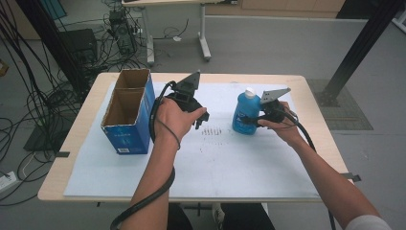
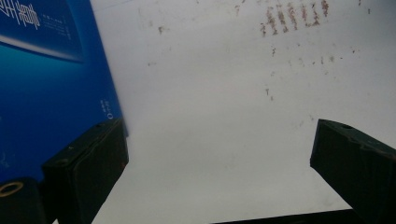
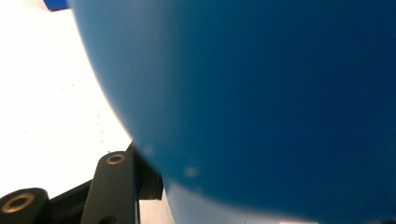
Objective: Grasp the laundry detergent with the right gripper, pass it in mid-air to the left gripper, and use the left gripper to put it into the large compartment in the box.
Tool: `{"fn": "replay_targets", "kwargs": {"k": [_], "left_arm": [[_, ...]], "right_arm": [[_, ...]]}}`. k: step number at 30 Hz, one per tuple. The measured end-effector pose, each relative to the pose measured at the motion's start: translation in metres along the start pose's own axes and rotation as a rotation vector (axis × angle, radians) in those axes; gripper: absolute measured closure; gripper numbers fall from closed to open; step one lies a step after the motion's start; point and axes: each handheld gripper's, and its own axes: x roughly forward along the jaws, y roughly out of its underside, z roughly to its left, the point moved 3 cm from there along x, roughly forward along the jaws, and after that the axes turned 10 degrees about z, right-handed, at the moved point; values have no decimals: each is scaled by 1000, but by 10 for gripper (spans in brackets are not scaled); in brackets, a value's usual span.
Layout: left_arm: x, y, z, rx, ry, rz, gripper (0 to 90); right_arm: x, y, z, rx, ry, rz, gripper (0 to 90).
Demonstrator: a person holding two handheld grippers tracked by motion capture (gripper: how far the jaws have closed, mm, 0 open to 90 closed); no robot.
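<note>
The right gripper (image 1: 261,117) had its jaws clamped on the blue bottle (image 1: 246,114), well right of the cardboard box (image 1: 128,112); its rounded side might slip. The left gripper (image 1: 194,112) gaped empty beside the box

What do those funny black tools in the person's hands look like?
Each is a chunky black gripper with two thick, ridged black jaws. The left gripper and the right gripper each carry a grey three-cornered plate on top and trail a thick black cable. Small brass-coloured rings sit in the black frame. The forearms are bare; a thin dark band circles the left wrist, and a white sleeve edge shows at the right.
</note>
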Motion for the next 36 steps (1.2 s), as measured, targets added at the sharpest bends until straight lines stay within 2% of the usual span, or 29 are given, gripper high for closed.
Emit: {"fn": "replay_targets", "kwargs": {"k": [5,8,17,23,31,36], "left_arm": [[-6,1,1,9,-7,-12,47],[-9,1,1,17,-6,-17,47],[-18,2,6,44,-5,-11,50],[-31,3,10,75,-6,-19,54],[-55,1,16,143,-16,-42,51],[-69,0,18,213,-21,-54,52]], "right_arm": [[-1,-1,2,-10,13,6,447],[-2,-2,1,1,9,1,447],[-17,-13,4,2,29,12,446],[-33,-26,10,8,36,22,447],[-46,-40,22,20,44,56,448],[-52,-45,30,44,37,69,448]]}}
